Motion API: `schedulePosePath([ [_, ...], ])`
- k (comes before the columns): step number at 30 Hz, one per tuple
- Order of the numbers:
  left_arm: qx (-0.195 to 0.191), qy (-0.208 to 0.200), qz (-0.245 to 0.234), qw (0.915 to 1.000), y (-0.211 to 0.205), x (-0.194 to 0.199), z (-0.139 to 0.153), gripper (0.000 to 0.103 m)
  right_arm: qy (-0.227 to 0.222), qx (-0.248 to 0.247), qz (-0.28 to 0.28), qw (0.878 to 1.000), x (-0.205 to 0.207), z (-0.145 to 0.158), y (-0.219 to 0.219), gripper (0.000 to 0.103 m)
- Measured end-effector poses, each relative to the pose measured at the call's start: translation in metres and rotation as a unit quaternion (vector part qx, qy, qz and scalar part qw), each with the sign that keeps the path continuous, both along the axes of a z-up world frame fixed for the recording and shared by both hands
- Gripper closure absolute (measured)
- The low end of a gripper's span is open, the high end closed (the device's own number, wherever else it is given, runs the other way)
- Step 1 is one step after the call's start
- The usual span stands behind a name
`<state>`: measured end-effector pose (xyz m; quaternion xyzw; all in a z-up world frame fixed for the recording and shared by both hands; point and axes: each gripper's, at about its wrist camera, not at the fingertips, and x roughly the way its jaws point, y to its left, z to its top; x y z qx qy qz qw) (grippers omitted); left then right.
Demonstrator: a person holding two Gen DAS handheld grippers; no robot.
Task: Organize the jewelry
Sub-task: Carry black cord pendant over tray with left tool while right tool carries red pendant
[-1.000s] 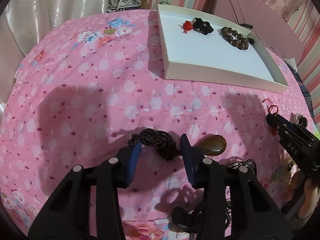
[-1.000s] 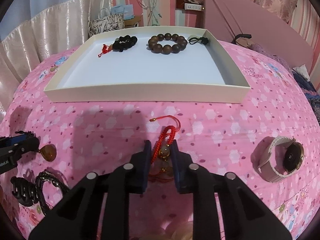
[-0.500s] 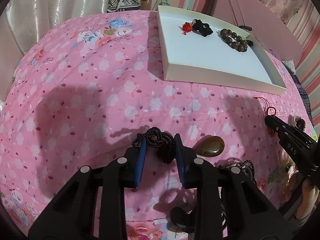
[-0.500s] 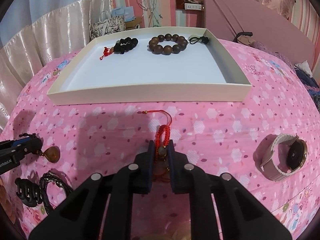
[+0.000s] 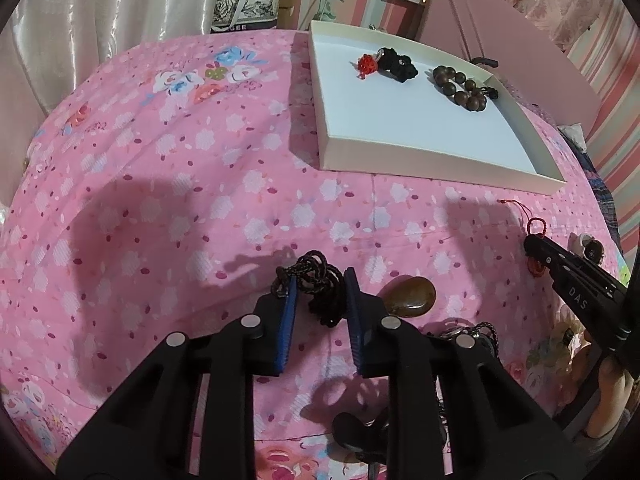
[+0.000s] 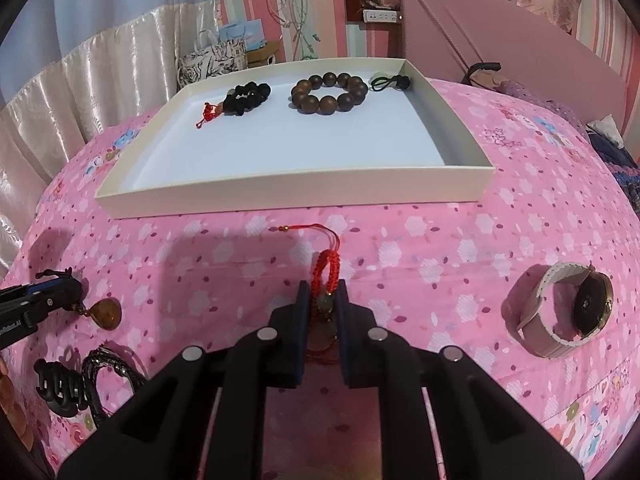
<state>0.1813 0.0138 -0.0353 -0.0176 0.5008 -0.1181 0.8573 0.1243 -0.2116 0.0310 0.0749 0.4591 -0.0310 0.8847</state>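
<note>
A white tray (image 5: 436, 162) (image 6: 288, 196) lies on a pink floral bedspread with a black bead bracelet (image 6: 246, 98), a brown wooden bead bracelet (image 6: 330, 92) and a small green-corded charm (image 6: 390, 80) in it. My left gripper (image 5: 320, 284) is shut on the black cord (image 5: 320, 280) of a necklace whose brown stone pendant (image 5: 412, 296) lies just to the right. My right gripper (image 6: 323, 300) is shut on a red cord bracelet (image 6: 327, 270) with a bead, whose red loop trails toward the tray.
A wristwatch with a pale band (image 6: 560, 312) lies on the bed to the right. A black hair claw (image 6: 60, 384) and a dark braided cord (image 6: 108, 368) lie at the lower left. A patterned gift bag (image 6: 212, 58) and a pink headboard (image 6: 500, 40) stand beyond the bed.
Both grippers have closed: the left on the black necklace cord, the right on the red cord bracelet. Both have since risen slightly, and the pendant has shifted.
</note>
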Motion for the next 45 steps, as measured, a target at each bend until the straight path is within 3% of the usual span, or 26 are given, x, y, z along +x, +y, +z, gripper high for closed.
schedulePosePath([
  [10,-0.005,-0.003,0.004,1.0000,0.001,0.000,0.002,0.081,-0.008,0.000,-0.004,1.000,-0.001,0.002,-0.002,0.090],
  [27,0.045,-0.037,0.004,0.9983,-0.019,-0.007,0.015,0.081,-0.002,0.000,-0.001,1.000,0.003,0.007,-0.002,0.090],
  [35,0.047,-0.058,-0.017,0.9971,-0.037,-0.007,0.042,0.082,-0.009,-0.010,0.001,1.000,0.011,0.026,-0.009,0.090],
  [45,0.025,-0.095,-0.047,0.9941,-0.065,0.011,0.094,0.082,-0.047,-0.003,0.017,0.999,0.034,0.076,-0.020,0.091],
])
